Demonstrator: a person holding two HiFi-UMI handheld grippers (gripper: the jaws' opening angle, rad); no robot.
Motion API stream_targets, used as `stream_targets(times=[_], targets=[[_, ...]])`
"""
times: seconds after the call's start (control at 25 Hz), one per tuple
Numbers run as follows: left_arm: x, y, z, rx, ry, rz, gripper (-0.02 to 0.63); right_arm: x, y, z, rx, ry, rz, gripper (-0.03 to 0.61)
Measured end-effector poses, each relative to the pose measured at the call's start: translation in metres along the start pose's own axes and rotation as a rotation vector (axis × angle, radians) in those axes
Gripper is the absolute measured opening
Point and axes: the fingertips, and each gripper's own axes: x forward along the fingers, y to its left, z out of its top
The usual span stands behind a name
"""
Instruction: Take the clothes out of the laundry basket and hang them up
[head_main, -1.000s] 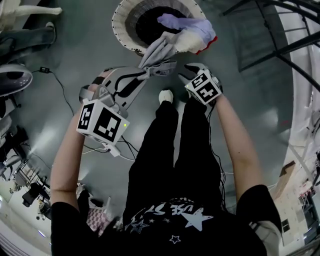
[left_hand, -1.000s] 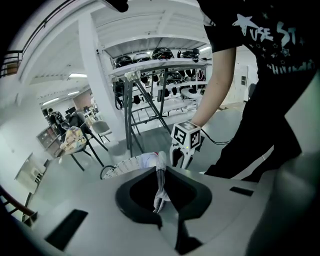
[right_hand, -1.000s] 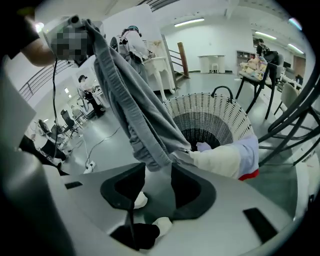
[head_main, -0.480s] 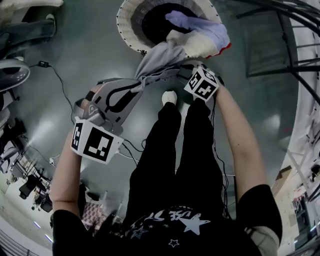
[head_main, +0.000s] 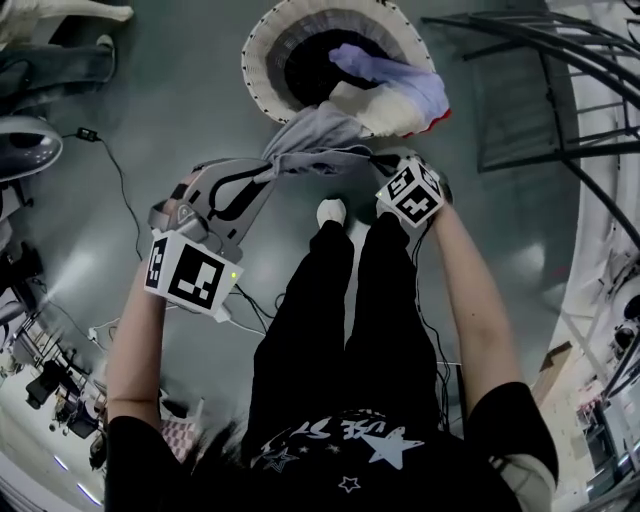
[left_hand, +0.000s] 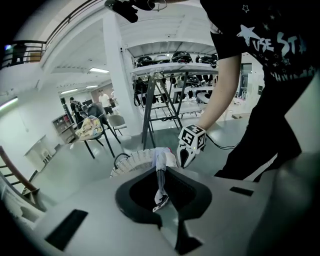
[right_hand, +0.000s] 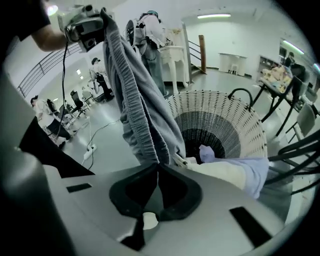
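A round white wicker laundry basket (head_main: 262, 55) stands on the floor ahead of me; it also shows in the right gripper view (right_hand: 227, 117). A grey garment (head_main: 310, 140) with an elastic edge hangs out over its rim. My left gripper (head_main: 268, 160) is shut on one end of it, a strip of cloth (left_hand: 160, 172) running from its jaws (left_hand: 162, 197) toward the basket. My right gripper (head_main: 383, 165) is closing on the other end, and in its own view the jaws (right_hand: 157, 167) meet on the grey cloth (right_hand: 142, 115). White and lavender clothes (head_main: 400, 90) lie over the basket's near rim.
A dark metal drying rack (head_main: 540, 60) stands to the right of the basket, seen also in the left gripper view (left_hand: 167, 95). A cable (head_main: 110, 165) runs over the floor at left. My legs and a white shoe (head_main: 331, 212) are just below the grippers. A chair (left_hand: 97, 130) with clothes stands further back.
The right gripper has moved up to the grey garment and closed on its edge. The garment now stretches between both grippers. The left gripper has kept its hold.
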Motion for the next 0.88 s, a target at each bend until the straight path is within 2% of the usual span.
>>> stream_targets(times=[0.4,0.72,0.88], targets=[[-0.051,0.034,0.069,-0.012,-0.112,0.129,0.044,-0.163,0.007,0.033,0.080,-0.143,-0.225,0.011],[-0.117,0.062,0.181,-0.020,-0.312,0.225,0.044,-0.299,0.025,0.077,0.087,-0.287,-0.431,0.011],[-0.144,0.058,0.229,0.025,-0.367,0.226,0.044,-0.360,0.041,0.081,0.118,-0.342,-0.533,0.011]])
